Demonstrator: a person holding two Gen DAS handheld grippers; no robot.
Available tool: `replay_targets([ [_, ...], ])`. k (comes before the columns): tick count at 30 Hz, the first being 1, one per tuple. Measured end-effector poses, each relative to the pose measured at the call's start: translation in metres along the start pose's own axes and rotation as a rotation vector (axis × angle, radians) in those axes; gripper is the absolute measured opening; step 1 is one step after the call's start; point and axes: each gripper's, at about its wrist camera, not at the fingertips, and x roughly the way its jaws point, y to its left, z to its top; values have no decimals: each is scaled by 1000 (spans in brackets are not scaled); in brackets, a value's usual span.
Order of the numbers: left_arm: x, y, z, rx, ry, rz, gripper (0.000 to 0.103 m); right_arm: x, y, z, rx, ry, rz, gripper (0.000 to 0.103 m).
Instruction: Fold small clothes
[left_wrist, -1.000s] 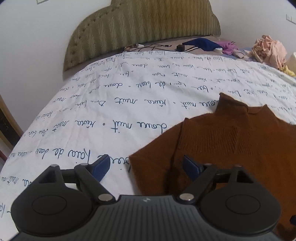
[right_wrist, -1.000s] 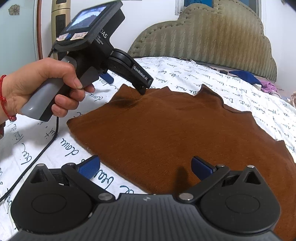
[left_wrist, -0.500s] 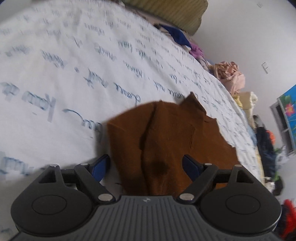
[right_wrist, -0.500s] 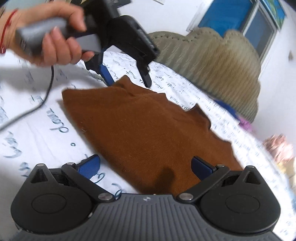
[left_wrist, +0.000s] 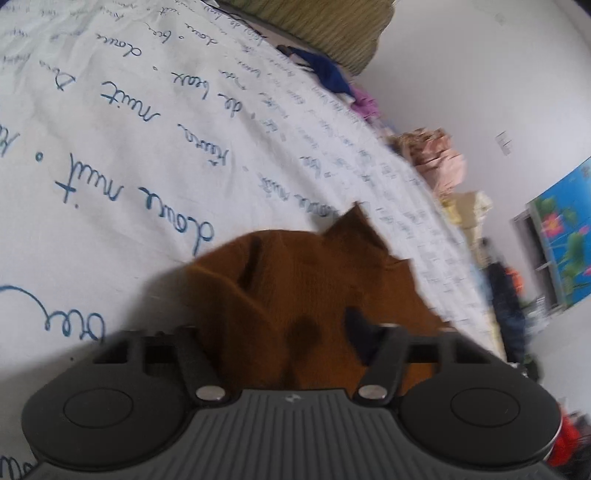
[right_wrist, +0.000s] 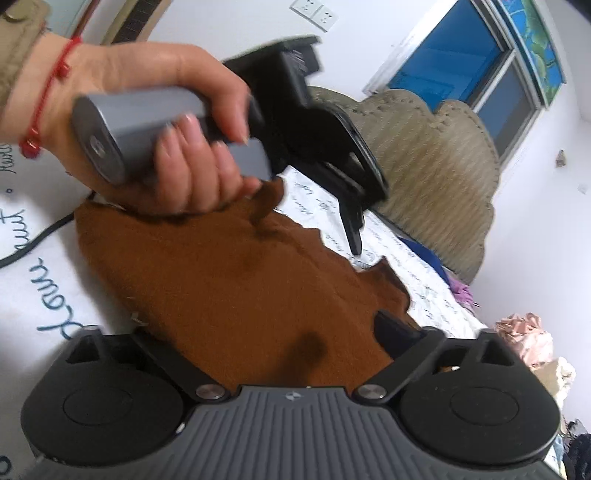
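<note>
1. Two hand-held grippers work on one brown sweater (left_wrist: 317, 295) that lies flat on the bed (left_wrist: 110, 155), on a white sheet with blue writing.
2. Left hand-held gripper (left_wrist: 280, 332): its jaws are closing over the near edge of the sweater. The cloth sits between them, but I cannot tell if the pads press it yet.
3. Right hand-held gripper (right_wrist: 266, 343): its jaws are closing too, with the sweater's edge between them. One finger hides under the cloth, so the hold is not clear.
4. What could go wrong: a jaw could catch only the top layer, or pinch the sheet as well. Then the fold would come out crooked, or the sheet would lift along.
5. If one side grips before the other, the sweater could pull to one side and bunch up.
6. Count: one sweater, two grippers, one hand (right_wrist: 177, 122) in view, one headboard (right_wrist: 436, 177), one pink pile of clothes (left_wrist: 439, 162).
</note>
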Motion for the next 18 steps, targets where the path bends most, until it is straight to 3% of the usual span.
replay_targets([
  [1,1,-3,0,10,2,20,45,-1,0,-1,-6,-2,11,71],
  [3,2,-6,-2,33,11,76,20,-2,1,-1,-19,-3,55,48],
  [6,-1,-23,-7,103,-8,160,12,-4,-1,-3,-26,-3,134,21],
  [10,-9,-54,-14,221,-34,267,10,-13,-5,-6,-46,-26,157,13],
  [18,-20,-110,-17,331,-61,345,10,-42,-35,-15,-12,-100,131,11],
])
